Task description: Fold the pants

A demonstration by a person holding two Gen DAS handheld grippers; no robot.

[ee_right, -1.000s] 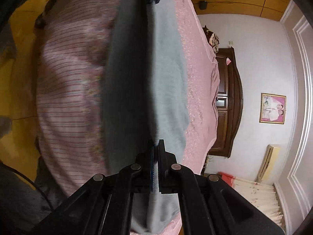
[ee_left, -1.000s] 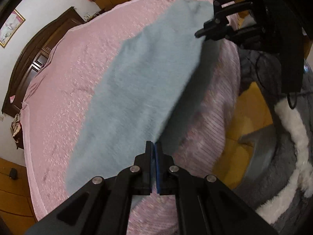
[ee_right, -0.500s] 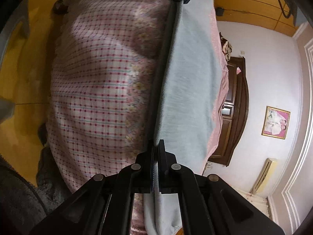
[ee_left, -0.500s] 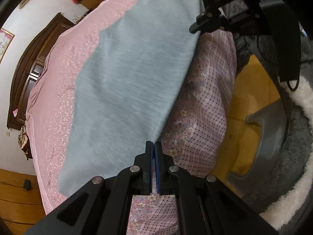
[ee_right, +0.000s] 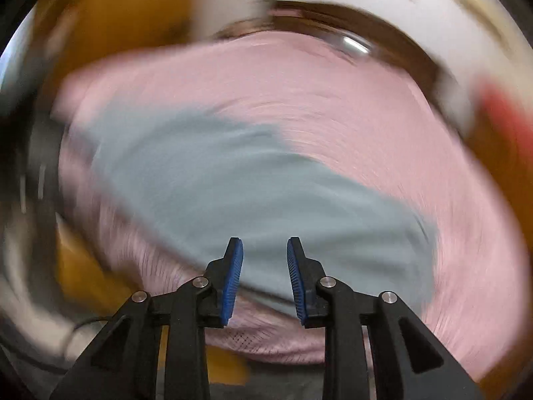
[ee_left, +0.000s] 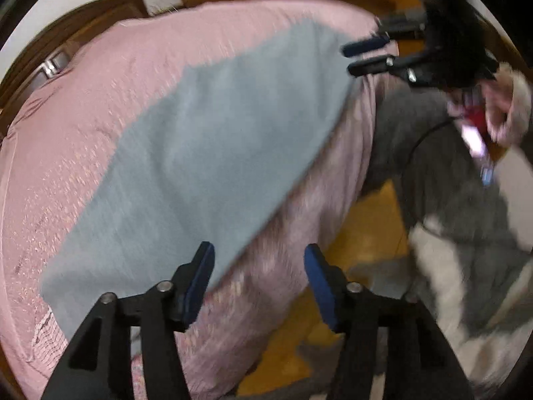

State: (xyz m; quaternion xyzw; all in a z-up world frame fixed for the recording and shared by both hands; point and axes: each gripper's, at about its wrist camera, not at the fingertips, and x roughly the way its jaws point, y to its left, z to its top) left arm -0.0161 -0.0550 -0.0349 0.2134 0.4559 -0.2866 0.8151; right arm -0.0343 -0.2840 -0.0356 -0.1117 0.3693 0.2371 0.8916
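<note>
So the pants (ee_left: 200,153) were lying flat on the bed (ee_left: 83,106) – a long grey-blue strip running diagonally across the pink cover, with one long edge right along the side of the mattress where the cover drops toward the floor (ee_left: 366,230).

The left gripper (ee_left: 256,266) was let go at that point: jaws apart and opening, blue pads showing on both inner faces, nothing between them. The near end of the pants sat just past its left fingertip, not touched by either pad as far as I could see. Through the gap you mostly saw the hanging side of the bedcover and some yellow-orange floor.

The right gripper (ee_right: 265,260) was released too, jaws opening with a narrower gap than the left one. From its own camera the pants (ee_right: 250,183) were spread out beyond the tips, but nothing was pinched between the pads. That view was super smeared, so edges were hard to read – just pink bed (ee_right: 366,116), grey-blue cloth and dark wood behind.

In the left view the right gripper (ee_left: 363,56) hovered at the far end of the pants, tips just beside the cloth edge, and a fuzzy pink sleeve (ee_left: 509,110) showed behind it. Lower right was grey and white fluffy fabric (ee_left: 466,200), blurry.
</note>
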